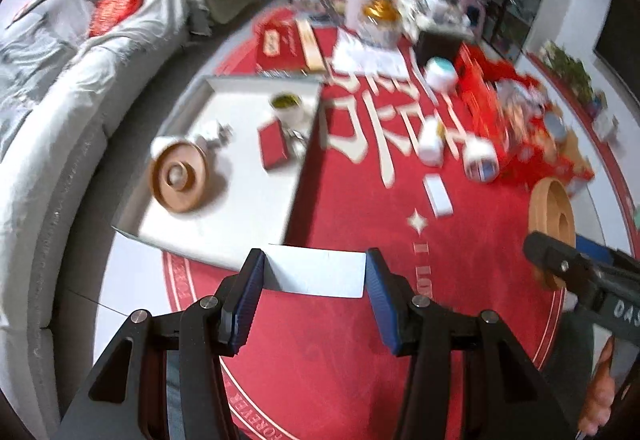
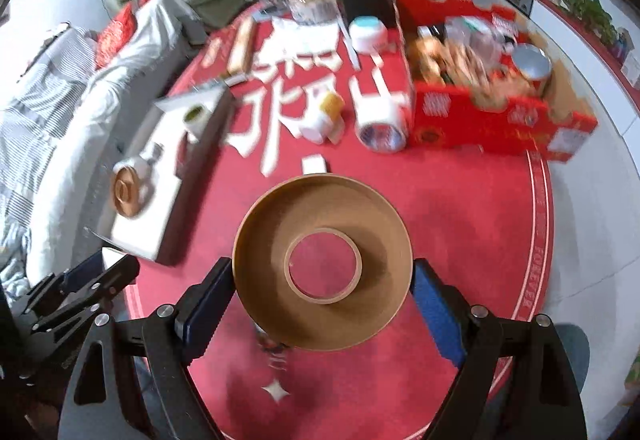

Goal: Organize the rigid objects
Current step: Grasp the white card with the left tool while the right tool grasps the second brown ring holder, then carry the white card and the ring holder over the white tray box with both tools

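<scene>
Left gripper (image 1: 316, 276) clamped, right gripper (image 2: 322, 280) clamped wide, both angled down.

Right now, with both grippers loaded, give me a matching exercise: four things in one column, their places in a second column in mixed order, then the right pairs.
Things:
1. White flat box
2. Brown tape roll
3. Red packet
4. Silver tin

Places:
A. In the red cardboard box
B. Between the left gripper fingers
C. On the white tray
D. Between the right gripper fingers

Pairs: 1-B, 2-D, 3-C, 4-A
</scene>
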A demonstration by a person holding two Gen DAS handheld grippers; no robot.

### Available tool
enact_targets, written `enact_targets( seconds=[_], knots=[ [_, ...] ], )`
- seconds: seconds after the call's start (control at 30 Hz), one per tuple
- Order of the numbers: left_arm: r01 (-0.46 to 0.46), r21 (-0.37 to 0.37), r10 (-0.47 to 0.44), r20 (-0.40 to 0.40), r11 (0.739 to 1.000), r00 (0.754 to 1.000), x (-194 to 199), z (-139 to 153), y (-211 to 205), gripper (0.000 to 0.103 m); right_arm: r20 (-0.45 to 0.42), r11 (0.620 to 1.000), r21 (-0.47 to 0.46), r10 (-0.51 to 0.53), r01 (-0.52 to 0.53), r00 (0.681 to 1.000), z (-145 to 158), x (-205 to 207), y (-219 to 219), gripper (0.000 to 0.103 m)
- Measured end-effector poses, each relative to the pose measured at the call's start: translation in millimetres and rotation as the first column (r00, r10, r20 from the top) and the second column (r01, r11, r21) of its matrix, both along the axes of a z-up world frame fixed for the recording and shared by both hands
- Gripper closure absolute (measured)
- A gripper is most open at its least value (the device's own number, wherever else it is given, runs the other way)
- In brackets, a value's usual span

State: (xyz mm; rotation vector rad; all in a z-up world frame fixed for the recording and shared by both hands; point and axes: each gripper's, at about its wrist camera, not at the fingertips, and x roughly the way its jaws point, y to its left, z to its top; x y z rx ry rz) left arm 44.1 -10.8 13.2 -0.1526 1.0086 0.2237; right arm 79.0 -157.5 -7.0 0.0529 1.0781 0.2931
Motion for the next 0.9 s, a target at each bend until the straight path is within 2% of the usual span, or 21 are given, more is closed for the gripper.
enact_targets(
  seconds=[0.23, 0.57, 0.77, 0.9],
  knots=[
    [-0.081, 0.019, 0.080, 0.070, 0.997, 0.994, 11, 34, 24, 0.049, 0.087, 0.996, 0.048, 0.065, -0.070, 0.994, 44, 12, 36, 0.015],
    [-0.159, 0.041, 0.153, 0.123, 0.986, 0.981, 31, 60, 55, 0.049, 0.206, 0.985, 0.069, 0.142, -0.159, 0.968, 100, 37, 95, 0.015],
    [-0.256, 0.036, 0.245, 0.187, 0.966, 0.951, 44, 81, 99, 0.049, 0.259, 0.975, 0.080, 0.180, -0.207, 0.949, 126, 61, 136, 0.015],
    [-0.315, 0.051, 0.299, 0.206, 0.948, 0.932, 50, 83, 131, 0.049, 0.273, 0.970, 0.060, 0.212, -0.237, 0.938, 129, 80, 168, 0.015]
  ],
)
